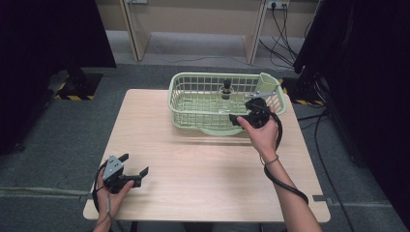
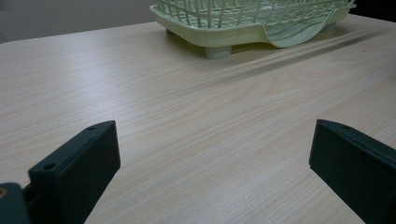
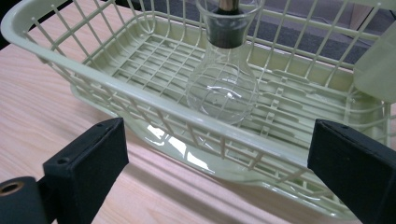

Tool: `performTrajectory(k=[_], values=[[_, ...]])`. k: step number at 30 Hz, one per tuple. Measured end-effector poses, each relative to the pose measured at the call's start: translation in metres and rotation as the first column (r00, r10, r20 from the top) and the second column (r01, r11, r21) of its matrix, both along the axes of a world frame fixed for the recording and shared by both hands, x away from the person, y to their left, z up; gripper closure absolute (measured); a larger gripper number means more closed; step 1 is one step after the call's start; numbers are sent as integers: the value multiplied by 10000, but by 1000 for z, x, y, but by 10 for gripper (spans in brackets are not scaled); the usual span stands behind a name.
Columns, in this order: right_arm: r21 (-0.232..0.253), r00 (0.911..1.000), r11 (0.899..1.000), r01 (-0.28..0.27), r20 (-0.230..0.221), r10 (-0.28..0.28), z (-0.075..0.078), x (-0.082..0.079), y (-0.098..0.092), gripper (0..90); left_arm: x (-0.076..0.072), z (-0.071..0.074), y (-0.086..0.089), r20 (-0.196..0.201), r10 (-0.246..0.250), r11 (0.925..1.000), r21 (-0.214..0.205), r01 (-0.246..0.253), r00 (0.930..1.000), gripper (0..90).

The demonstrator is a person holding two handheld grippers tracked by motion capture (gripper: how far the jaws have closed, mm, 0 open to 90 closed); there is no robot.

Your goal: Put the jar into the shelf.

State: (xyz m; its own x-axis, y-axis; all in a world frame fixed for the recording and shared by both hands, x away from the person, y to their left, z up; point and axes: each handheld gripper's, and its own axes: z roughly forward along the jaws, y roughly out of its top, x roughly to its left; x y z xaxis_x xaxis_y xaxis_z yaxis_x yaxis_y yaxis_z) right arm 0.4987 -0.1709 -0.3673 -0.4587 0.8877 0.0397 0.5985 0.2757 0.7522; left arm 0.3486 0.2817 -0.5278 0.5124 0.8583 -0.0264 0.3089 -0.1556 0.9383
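Right gripper view puts the glass flask [image 3: 223, 91] in the upper middle of the frame, standing upright inside the pale green dish basket [image 3: 154, 105], its round clear belly on the basket's slatted floor and a dark stopper collar [image 3: 228, 29] around the neck. The right hand-held gripper [image 3: 215, 163] has its jaws spread wide and empty, just outside the near basket wall, with the flask beyond that wall. In the high view the same right hand-held gripper [image 1: 247, 116] sits at the basket's near right rim, and the flask [image 1: 226, 91] stands toward the far middle of the basket [image 1: 181, 104].

The flask looks like thin glass: probably light, rigid, slick and easily cracked by a knock against the plastic bars. The round belly would likely slip out of flat jaws, so the neck at the dark collar seems the safer hold, taken gently and lifted straight up.

The basket wall rises between jaws and flask, so a reach would probably have to go over the rim. A green cutlery cup [image 1: 267, 83] at the basket's far right corner narrows room on that side; the left part of the basket is open.

The left hand-held gripper [image 1: 133, 166] rests wide open and empty at the lower left of the bench [image 1: 203, 164], well apart from the basket.
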Motion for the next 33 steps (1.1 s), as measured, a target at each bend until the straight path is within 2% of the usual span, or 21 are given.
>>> performTrajectory(k=[17, 33], values=[[-138, 10000, 9999, -31, 68, 32, -14, -22, -9, 51, 0, 0, 0, 15, 0, 10000, -5, 0, 10000, 15], [-181, 9999, 9998, 93, 125, -91, -33, -45, -22, 51, 0, 0, 0, 17, 18, 10000, -17, -18, 10000, 15]])
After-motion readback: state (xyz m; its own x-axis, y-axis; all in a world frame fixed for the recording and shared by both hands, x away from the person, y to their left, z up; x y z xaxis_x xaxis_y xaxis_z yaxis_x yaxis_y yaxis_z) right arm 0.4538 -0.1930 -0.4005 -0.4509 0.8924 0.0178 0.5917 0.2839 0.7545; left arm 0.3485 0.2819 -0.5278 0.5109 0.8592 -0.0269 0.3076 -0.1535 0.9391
